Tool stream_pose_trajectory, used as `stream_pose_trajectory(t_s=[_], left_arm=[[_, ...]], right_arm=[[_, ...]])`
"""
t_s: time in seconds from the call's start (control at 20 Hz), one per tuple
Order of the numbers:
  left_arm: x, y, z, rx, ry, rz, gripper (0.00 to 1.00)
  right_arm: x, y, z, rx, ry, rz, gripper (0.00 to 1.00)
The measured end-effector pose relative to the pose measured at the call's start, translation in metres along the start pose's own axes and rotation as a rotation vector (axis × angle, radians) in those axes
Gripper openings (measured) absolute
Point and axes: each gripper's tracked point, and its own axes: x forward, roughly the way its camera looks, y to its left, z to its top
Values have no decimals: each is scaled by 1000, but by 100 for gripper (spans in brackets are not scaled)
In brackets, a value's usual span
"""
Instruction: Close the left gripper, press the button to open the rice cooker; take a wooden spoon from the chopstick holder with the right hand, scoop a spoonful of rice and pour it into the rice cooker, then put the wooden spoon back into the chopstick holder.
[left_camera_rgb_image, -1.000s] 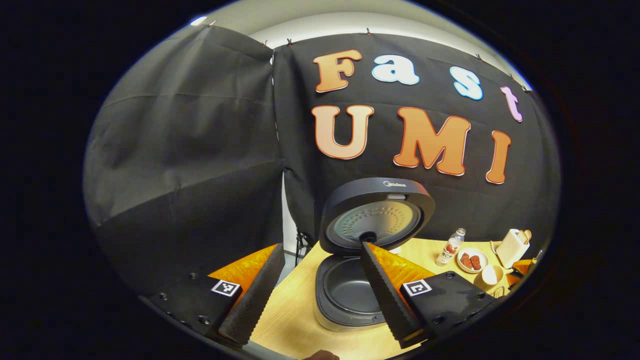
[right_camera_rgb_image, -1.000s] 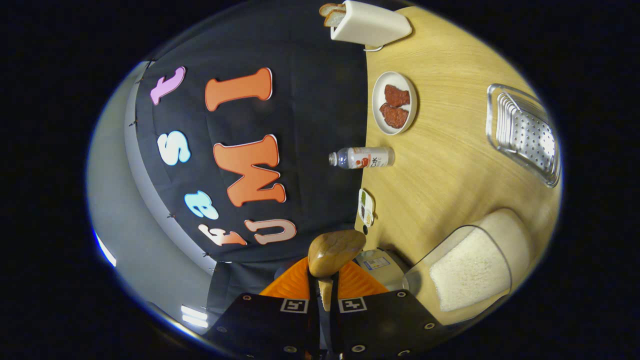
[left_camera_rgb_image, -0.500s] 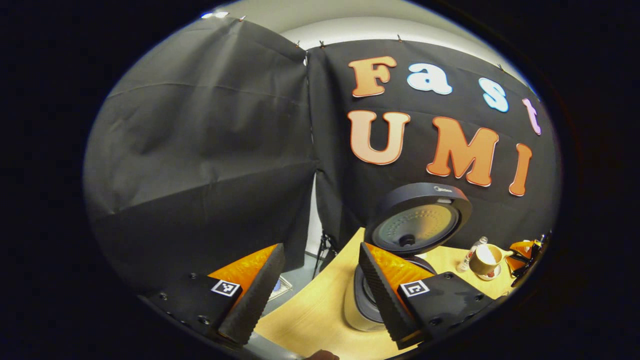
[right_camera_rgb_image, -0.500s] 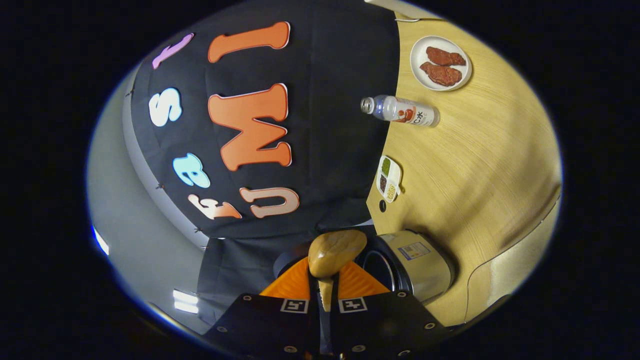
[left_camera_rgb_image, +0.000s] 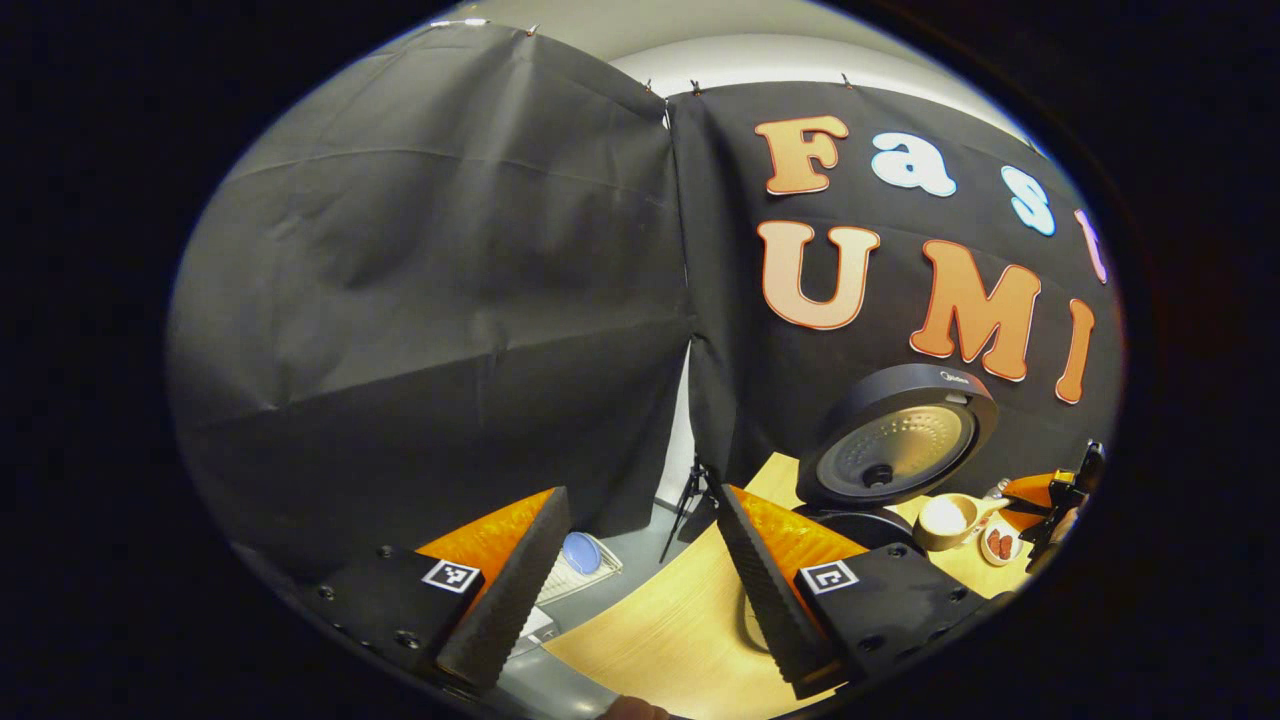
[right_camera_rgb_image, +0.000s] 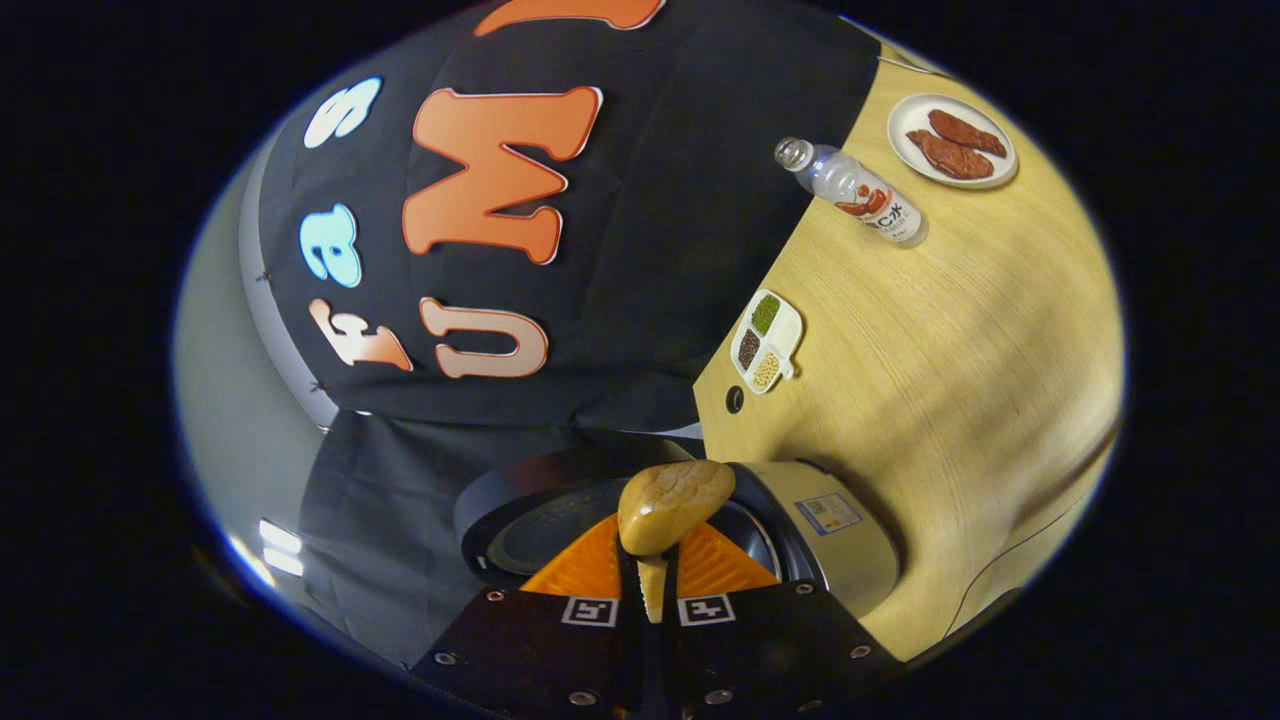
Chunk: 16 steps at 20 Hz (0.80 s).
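The rice cooker (left_camera_rgb_image: 862, 528) stands on the wooden table with its round lid (left_camera_rgb_image: 900, 445) raised. My left gripper (left_camera_rgb_image: 640, 497) is open and holds nothing, well to the cooker's left and nearer me. Over the cooker's right side hangs the wooden spoon (left_camera_rgb_image: 945, 517), its bowl pale inside, held by the other gripper (left_camera_rgb_image: 1050, 495). In the right gripper view my right gripper (right_camera_rgb_image: 650, 562) is shut on the wooden spoon's handle, and the spoon bowl (right_camera_rgb_image: 672, 503) shows its back. Beneath it lie the cooker's rim and silver body (right_camera_rgb_image: 830, 535), with the open lid (right_camera_rgb_image: 520, 515) to the left.
The table (right_camera_rgb_image: 950, 380) carries a small divided dish of beans (right_camera_rgb_image: 767, 340), a lying-looking water bottle (right_camera_rgb_image: 860, 195) and a plate of red food (right_camera_rgb_image: 950, 140). In the left gripper view a white rack with a blue thing (left_camera_rgb_image: 580, 555) sits on the floor past the table's edge.
My right gripper has carried the spoon away from the rice container to above the open cooker. The left gripper has swung left, so the cooker slid to the right of its view.
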Motion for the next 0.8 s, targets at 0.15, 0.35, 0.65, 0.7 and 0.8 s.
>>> stream_pose_trajectory(t_s=[0.15,0.35,0.65,0.7,0.8], left_arm=[[-6,5,4,9,-18,13,100],[-11,13,3,30,-22,26,100],[-13,23,1,29,-18,46,100],[-14,24,0,29,-16,44,100],[-15,23,-1,29,-12,37,100]], right_arm=[[11,3,-10,-92,10,-33,8],[22,11,-18,-219,-5,-65,8],[28,29,-30,-449,-35,-85,8],[27,33,-31,-497,-43,-87,8],[27,41,-31,-595,-62,-98,8]])
